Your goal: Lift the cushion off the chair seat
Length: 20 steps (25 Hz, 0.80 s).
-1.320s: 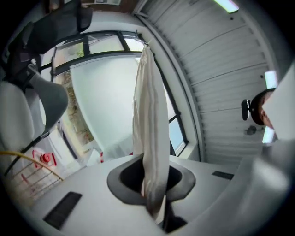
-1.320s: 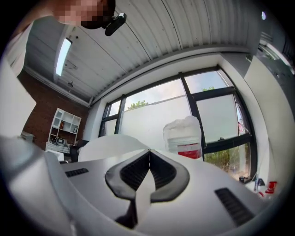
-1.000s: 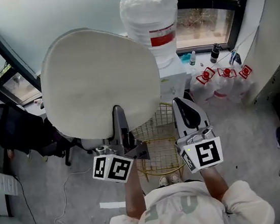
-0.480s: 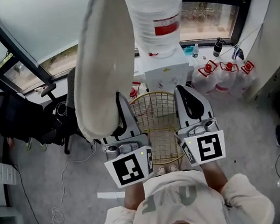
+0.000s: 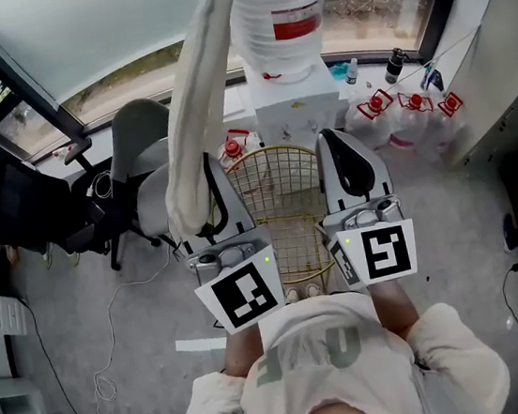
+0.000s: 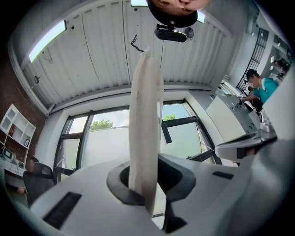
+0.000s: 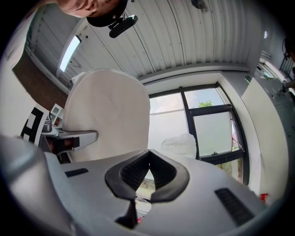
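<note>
A round cream cushion (image 5: 201,86) stands on edge, lifted well above the gold wire chair seat (image 5: 291,235). My left gripper (image 5: 208,208) is shut on its lower rim. In the left gripper view the cushion (image 6: 145,120) rises edge-on out of the left gripper (image 6: 146,186), pinched between the dark pads. My right gripper (image 5: 349,172) hovers over the chair's right side, shut with nothing in it. In the right gripper view the right gripper (image 7: 148,168) has its jaws met, and the cushion's broad face (image 7: 108,115) shows to its left.
A white water dispenser with a large bottle (image 5: 283,18) stands behind the chair. Several red-capped water jugs (image 5: 410,134) lie at its right. A grey chair (image 5: 141,136) and a black office chair (image 5: 24,218) are at the left. A cable (image 5: 109,363) trails on the floor.
The left gripper has rolled, so the cushion turned from broad face toward me to edge-on, and it rose a little. The right gripper barely moved.
</note>
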Motion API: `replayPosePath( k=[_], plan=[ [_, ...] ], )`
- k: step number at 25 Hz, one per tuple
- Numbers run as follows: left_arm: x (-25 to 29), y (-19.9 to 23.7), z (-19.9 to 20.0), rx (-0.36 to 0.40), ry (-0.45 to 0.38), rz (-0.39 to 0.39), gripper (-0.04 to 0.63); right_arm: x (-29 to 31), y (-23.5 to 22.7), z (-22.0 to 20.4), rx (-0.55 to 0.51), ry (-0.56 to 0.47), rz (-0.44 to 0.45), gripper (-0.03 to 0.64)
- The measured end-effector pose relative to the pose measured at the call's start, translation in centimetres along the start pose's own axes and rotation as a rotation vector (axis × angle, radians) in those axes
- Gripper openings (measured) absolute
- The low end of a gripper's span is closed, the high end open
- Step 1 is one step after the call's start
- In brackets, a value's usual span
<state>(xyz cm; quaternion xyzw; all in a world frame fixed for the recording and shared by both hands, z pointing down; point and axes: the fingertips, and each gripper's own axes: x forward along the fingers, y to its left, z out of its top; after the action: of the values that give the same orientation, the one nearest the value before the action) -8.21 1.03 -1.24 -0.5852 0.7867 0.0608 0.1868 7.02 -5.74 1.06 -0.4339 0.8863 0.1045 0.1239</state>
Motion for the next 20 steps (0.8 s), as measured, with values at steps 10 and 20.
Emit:
replayPosePath(
  k=[10, 20],
  plan=[
    [0.04, -0.02, 0.12, -0.021, 0.011, -0.012, 0.046, -0.04, 0.1, 0.23, -0.031, 0.004, -0.012, 0.015],
    [0.06, -0.39, 0.0, -0.029, 0.013, -0.019, 0.046, -0.02, -0.06, -0.19, -0.027, 0.011, -0.01, 0.015]
  ],
)
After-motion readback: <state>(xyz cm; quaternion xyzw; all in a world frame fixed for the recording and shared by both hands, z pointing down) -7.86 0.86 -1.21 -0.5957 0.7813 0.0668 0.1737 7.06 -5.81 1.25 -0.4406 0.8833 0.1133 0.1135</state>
